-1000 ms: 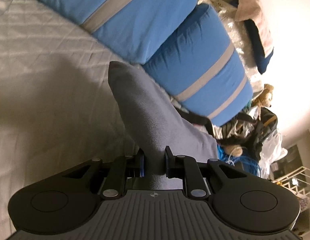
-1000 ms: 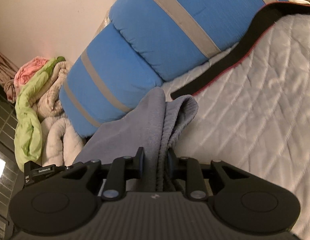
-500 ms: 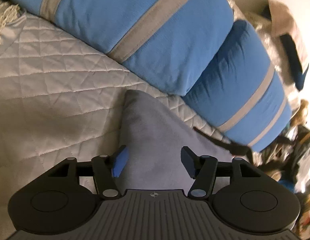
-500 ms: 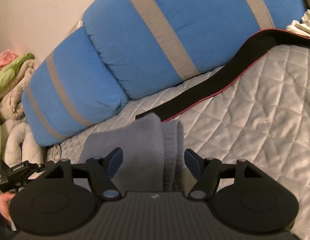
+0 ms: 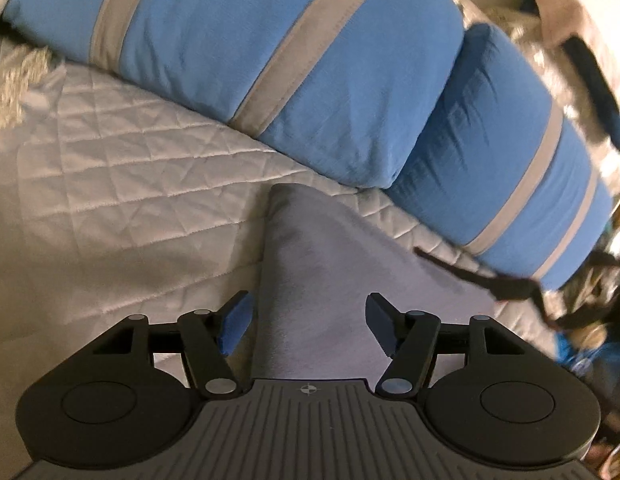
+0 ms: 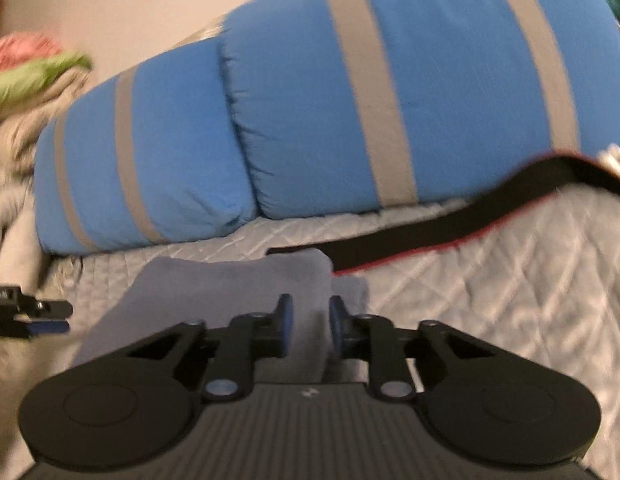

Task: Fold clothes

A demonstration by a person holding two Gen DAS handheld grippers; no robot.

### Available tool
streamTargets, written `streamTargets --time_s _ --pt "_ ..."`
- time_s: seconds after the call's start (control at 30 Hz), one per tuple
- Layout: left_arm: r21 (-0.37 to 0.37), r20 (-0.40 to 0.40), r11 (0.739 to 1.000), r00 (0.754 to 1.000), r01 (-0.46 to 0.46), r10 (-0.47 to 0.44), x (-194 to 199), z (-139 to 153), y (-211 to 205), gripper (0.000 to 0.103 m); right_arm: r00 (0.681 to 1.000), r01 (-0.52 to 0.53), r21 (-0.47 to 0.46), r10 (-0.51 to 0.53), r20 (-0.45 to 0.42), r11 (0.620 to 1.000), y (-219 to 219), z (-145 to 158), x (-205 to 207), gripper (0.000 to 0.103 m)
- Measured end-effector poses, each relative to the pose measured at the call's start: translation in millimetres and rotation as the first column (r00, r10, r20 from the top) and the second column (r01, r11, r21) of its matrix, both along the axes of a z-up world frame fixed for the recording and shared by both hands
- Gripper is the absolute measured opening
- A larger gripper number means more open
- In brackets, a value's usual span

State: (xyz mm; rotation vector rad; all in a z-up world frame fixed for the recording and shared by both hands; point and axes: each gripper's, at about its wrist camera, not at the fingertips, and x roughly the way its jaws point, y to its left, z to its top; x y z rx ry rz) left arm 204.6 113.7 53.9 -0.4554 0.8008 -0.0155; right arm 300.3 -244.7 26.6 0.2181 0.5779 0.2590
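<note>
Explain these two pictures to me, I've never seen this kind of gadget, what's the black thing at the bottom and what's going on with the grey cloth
Each picture comes from a camera on a hand-held two-finger gripper, looking forward along its fingers. The black shape at the bottom is the gripper itself. A person is folding a grey garment on a quilted bed cover, beside blue striped pillows. The left gripper is open over the garment, holding nothing. The right gripper has its fingers close on a fold of the same garment and appears to pinch it. A black strap lies on the cover beyond.

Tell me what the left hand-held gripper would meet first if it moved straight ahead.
Probably the grey cloth lying between the open fingers of the left hand-held gripper; beyond it, the blue pillow. Depth is unclear.
</note>
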Motion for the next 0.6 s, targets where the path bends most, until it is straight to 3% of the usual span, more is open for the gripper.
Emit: streamTargets --time_s 0.1,0.17,0.33,0.43,0.6 --pt "0.055 0.002 0.998 1.000 0.007 -0.007 -1.2 -1.5 -8.6 0.061 0.997 -0.047 -0.109 0.053 0.053 0.993 22.8 0.9 8.6 0.014" --pt "0.048 0.003 0.999 1.000 0.004 -0.004 -1.4 -4.1 -10.8 0.061 0.991 -0.103 -0.176 0.117 0.069 0.979 42.4 2.7 17.9 0.013" --pt "0.012 0.001 1.000 1.000 0.003 -0.003 -1.0 -7.0 -13.6 0.061 0.981 -0.178 -0.228 0.192 0.041 0.957 74.2 -3.6 48.1 0.013" --pt "0.009 0.008 1.000 1.000 -0.004 0.004 -0.1 -5.6 -13.7 0.061 0.989 -0.148 -0.296 0.146 -0.028 0.944 80.7 -16.6 67.8 0.021" --pt "-0.023 0.016 1.000 1.000 -0.018 0.018 3.5 -4.9 -13.4 0.061 0.993 -0.107 -0.268 0.091 -0.071 0.958 57.4 -19.4 74.0 0.016"
